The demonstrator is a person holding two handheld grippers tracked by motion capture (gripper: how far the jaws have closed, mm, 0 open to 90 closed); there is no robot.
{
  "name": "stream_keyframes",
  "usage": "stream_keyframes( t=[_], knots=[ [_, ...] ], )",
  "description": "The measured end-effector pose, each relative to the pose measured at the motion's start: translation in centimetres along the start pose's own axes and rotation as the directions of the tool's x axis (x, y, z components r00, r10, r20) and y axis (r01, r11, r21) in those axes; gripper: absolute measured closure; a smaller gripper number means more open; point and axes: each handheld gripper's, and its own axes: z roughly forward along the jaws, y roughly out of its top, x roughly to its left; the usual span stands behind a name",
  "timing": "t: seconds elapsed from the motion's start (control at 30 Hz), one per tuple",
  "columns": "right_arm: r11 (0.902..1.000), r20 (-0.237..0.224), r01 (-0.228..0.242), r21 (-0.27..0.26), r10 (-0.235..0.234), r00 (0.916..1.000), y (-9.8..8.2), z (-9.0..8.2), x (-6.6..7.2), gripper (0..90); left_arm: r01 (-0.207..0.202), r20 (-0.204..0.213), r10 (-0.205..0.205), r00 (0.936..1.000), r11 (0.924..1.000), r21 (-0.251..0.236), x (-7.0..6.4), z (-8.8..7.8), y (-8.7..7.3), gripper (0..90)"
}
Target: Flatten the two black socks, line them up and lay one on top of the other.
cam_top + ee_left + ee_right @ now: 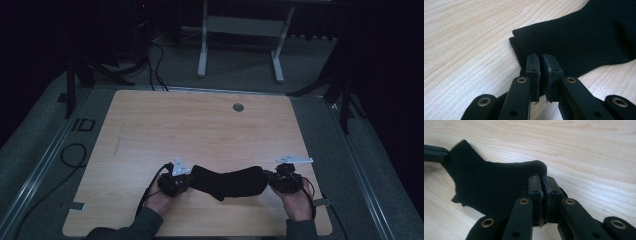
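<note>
A black ribbed-knit sock (230, 182) lies stretched across the pale woodgrain desk (200, 125). Left tool (186, 181) clamps its cuff at nine o'clock. Right tool (272, 180) pinches the rounded toe at three.

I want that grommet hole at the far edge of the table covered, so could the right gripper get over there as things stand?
Probably not right away: the right gripper is shut on the black sock, with the left gripper pinching its other end. The bare table up to the grommet hole leaves the way free.
</note>
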Motion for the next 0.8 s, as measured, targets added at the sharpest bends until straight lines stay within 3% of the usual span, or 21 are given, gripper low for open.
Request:
stream_keyframes(
  t=[0.37,0.8],
  knots=[
    [0.9978,0.008,-0.043,0.051,0.043,0.999,-1.1,2.3,-1.3,85.2,0.001,-0.001,-0.001,1.0,1.0,0.001,0.0,0.0,0.0,83.9],
    [0.9942,0.022,-0.057,0.091,0.055,0.9982,-1.7,4.5,-2.1,84.8,0.005,-0.001,-0.005,1.0,1.0,-0.003,0.0,0.1,0.0,83.8]
  ],
)
